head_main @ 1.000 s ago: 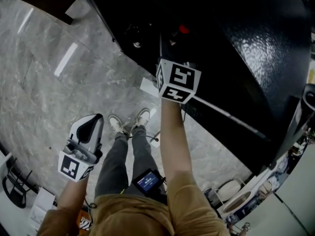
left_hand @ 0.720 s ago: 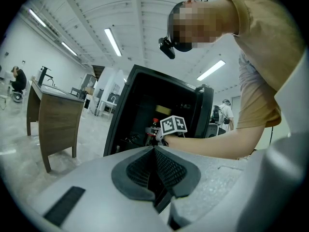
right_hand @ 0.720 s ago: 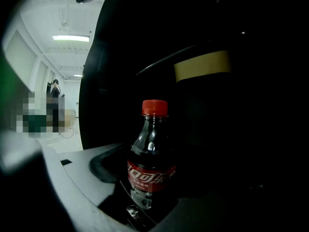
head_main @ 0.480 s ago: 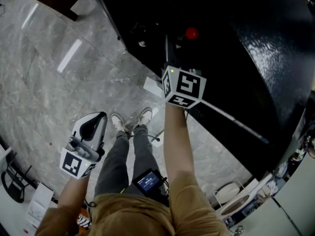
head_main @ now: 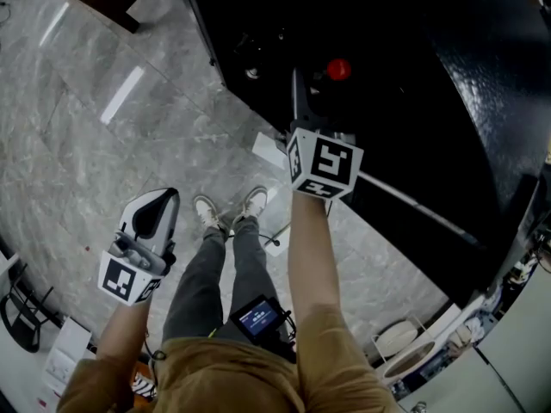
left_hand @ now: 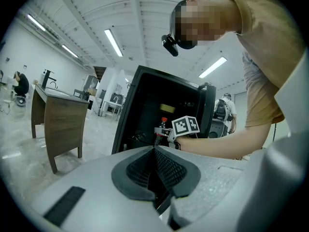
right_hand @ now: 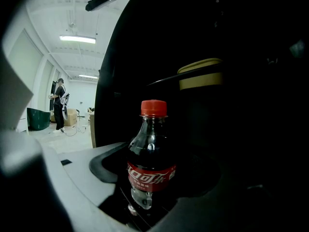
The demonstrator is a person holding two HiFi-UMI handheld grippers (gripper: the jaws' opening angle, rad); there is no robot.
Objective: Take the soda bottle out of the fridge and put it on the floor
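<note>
- The right gripper [right_hand: 153, 190] has its jaws clamped on the soda bottle [right_hand: 151, 149], which is upright with its red cap on top.
- The bottle is held in the dark opening of the black fridge [head_main: 448, 84], above the grey marble floor [head_main: 95, 153].
- The left gripper [left_hand: 155, 152] hangs low beside the person's leg [head_main: 200, 274] — jaws together, nothing between them.

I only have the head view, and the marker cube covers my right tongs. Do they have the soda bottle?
Observer: Yes. The right tongs are closed around the lower half of the soda bottle.
Operator: Is it upright?
Observer: Upright, with its red cap on top.
Operator: What about my left tongs?
Observer: The left tongs are shut with nothing between them.
</note>
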